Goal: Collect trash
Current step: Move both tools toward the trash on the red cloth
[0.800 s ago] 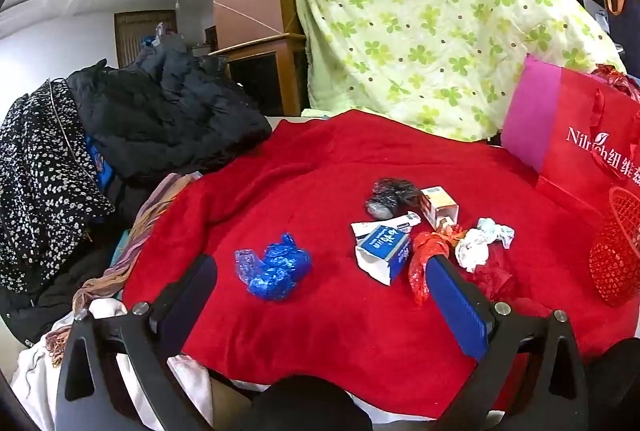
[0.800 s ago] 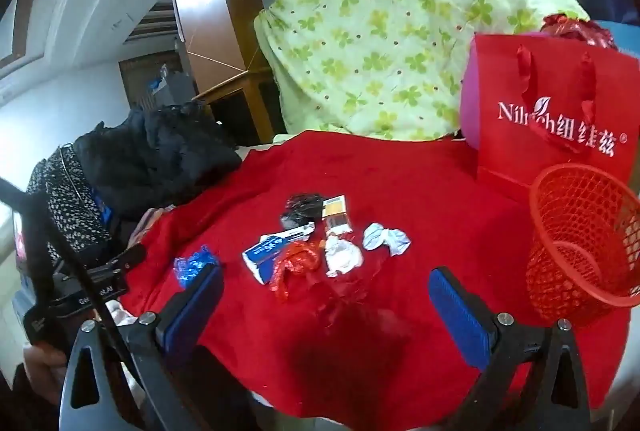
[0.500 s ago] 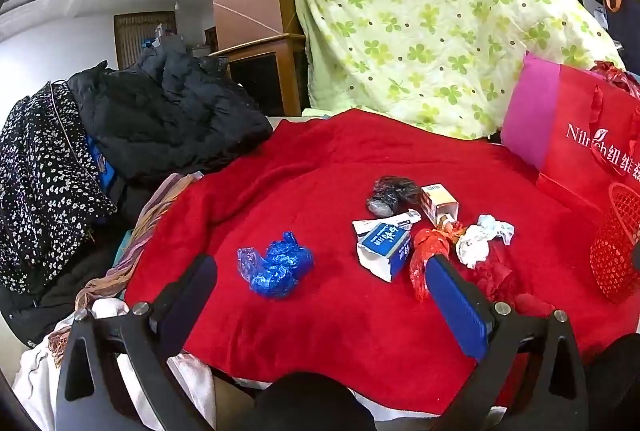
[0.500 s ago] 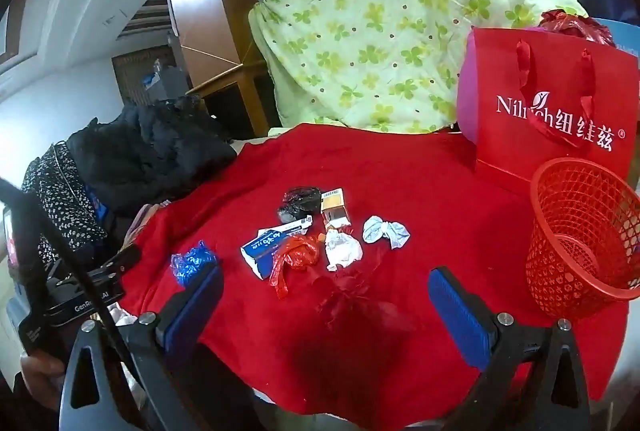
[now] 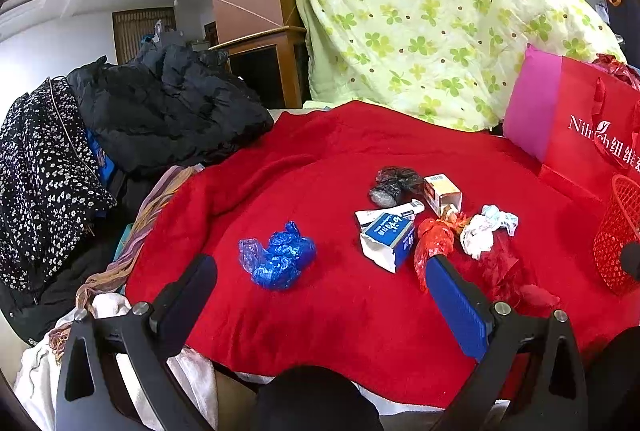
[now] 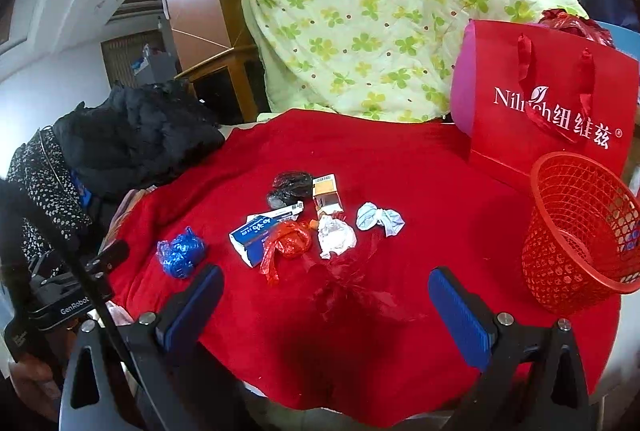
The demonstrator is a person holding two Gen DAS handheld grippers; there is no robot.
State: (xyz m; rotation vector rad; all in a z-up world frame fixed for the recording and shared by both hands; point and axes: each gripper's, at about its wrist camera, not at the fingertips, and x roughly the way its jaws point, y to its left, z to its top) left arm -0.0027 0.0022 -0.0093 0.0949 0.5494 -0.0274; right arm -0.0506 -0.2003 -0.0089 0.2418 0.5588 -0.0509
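Observation:
Trash lies on a red cloth [image 5: 320, 311] [image 6: 420, 191]: a crumpled blue plastic bag [image 5: 278, 257] [image 6: 181, 251], a blue-and-white carton [image 5: 386, 241] [image 6: 252, 235], a red plastic bag [image 5: 432, 243] [image 6: 288, 245], a black bag [image 5: 394, 183] [image 6: 290, 187], a small orange-and-white box [image 5: 442, 193] [image 6: 327, 195], white paper wads [image 5: 478, 235] [image 6: 336, 235] and a pale blue wad [image 6: 378, 218]. A red mesh basket [image 6: 580, 231] [image 5: 618, 235] stands at the right. My left gripper [image 5: 320, 267] is open, short of the blue bag. My right gripper [image 6: 326, 279] is open and empty, over the cloth's near part.
A red paper gift bag [image 6: 552, 103] [image 5: 580, 135] stands behind the basket. A green clover quilt [image 5: 440, 19] is draped at the back. Black and flowered coats [image 5: 140, 119] are piled at the left. The left hand-held device [image 6: 68, 295] shows at the right wrist view's left edge.
The right wrist view has shifted slightly: the trash pile and basket sit a little further left and lower in frame. The left gripper has barely moved. Both stay open.

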